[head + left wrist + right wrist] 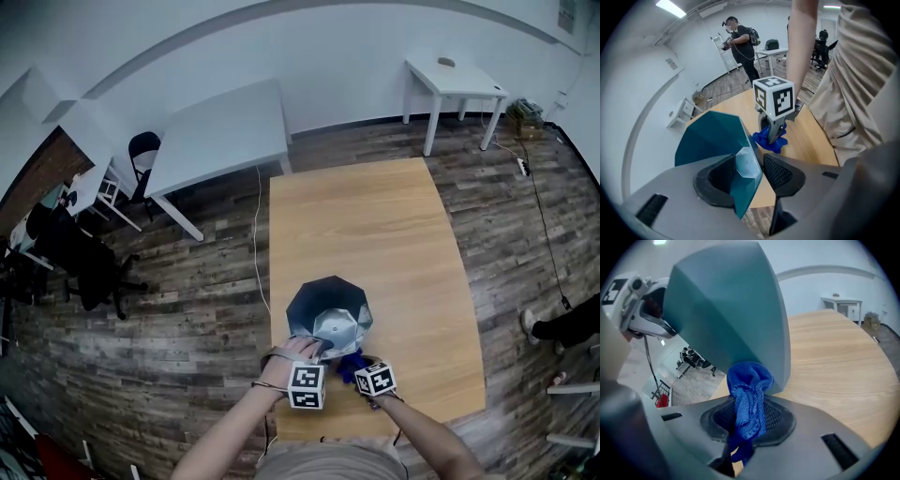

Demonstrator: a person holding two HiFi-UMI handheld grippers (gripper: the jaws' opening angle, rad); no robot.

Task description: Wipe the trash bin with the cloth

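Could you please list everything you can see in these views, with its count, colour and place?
wooden table: one, light wood, middle of the room
trash bin: one, teal, near end of the wooden table
cloth: one, blue, by the bin's outer wall
white tables: two, white, beyond the wooden table
office chairs: at least two, black, far left
other person: one, dark clothes, back of the room
left gripper: one, grey, jaws open astride the bin's rim
right gripper: one, grey, jaws shut on the cloth
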